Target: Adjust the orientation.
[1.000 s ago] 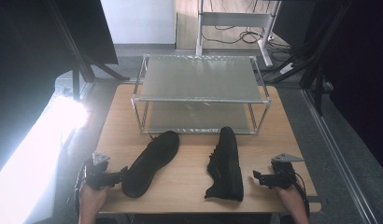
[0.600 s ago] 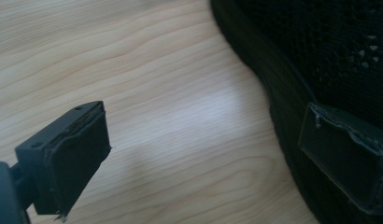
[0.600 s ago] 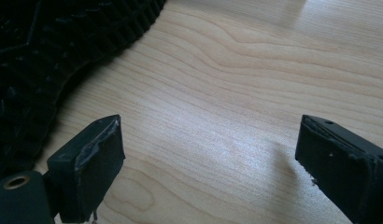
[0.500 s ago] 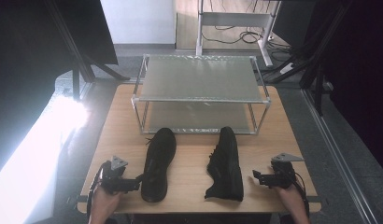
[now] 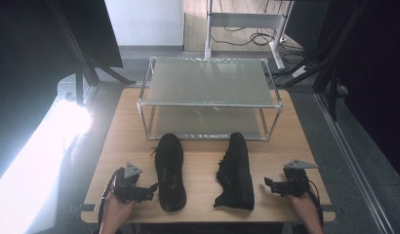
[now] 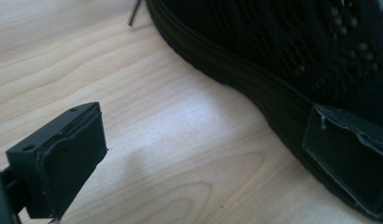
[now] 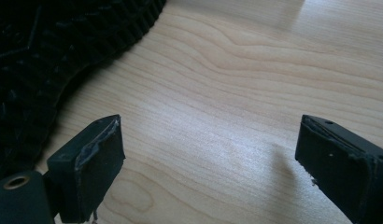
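Two black shoes lie on the wooden table (image 5: 198, 161) in front of a metal rack (image 5: 208, 92). The left shoe (image 5: 170, 170) (image 6: 297, 56) stands upright, toe toward the rack. My left gripper (image 5: 145, 190) (image 6: 210, 133) sits just left of its heel; its jaws have just been opening and stand open over bare wood, the right pad (image 6: 348, 163) against the shoe's sole edge. The right shoe (image 5: 235, 170) leans, showing its treaded sole (image 7: 40, 56) to my right gripper (image 5: 270, 185) (image 7: 213, 144), which is open and empty, a little to its right.
The two-shelf rack with frosted shelves takes up the far half of the table. Bare wood lies between the shoes and along the front edge (image 5: 208, 210). A bright light glare (image 5: 51, 136) falls on the floor at left; dark stands and cables are beyond the table.
The left shoe has swung from a slant to straight, its toe now toward the rack. My left gripper moved right along the front edge with the heel. The right gripper and right shoe kept still.
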{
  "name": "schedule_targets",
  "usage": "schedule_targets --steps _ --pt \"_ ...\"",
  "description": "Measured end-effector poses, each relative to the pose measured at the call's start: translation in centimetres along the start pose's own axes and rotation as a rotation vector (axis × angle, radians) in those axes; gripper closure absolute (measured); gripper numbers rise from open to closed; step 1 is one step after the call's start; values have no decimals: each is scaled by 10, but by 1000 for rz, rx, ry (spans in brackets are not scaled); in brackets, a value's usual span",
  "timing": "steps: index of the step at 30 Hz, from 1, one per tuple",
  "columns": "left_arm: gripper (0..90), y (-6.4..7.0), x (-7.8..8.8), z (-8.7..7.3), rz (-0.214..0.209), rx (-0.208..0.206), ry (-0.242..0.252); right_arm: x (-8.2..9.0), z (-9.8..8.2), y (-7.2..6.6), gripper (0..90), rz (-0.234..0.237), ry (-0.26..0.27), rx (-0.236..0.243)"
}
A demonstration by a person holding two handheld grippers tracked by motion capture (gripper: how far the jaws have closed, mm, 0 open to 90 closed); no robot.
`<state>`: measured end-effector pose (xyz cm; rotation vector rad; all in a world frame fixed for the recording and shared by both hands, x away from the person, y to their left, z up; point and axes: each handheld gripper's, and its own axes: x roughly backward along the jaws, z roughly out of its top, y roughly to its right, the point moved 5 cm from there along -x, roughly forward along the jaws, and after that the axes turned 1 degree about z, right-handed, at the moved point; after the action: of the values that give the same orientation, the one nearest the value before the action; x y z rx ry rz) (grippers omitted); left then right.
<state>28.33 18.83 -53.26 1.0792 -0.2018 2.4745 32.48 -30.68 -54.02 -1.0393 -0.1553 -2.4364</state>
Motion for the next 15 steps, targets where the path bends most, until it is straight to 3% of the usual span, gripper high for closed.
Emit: schedule_targets --steps 5,15 --pt "0 -13 4 -2 37 43 42 6 6 0 50 4 38 -6" --pt "0 -22 7 -4 58 85 71 17 25 -10 2 37 76 6"
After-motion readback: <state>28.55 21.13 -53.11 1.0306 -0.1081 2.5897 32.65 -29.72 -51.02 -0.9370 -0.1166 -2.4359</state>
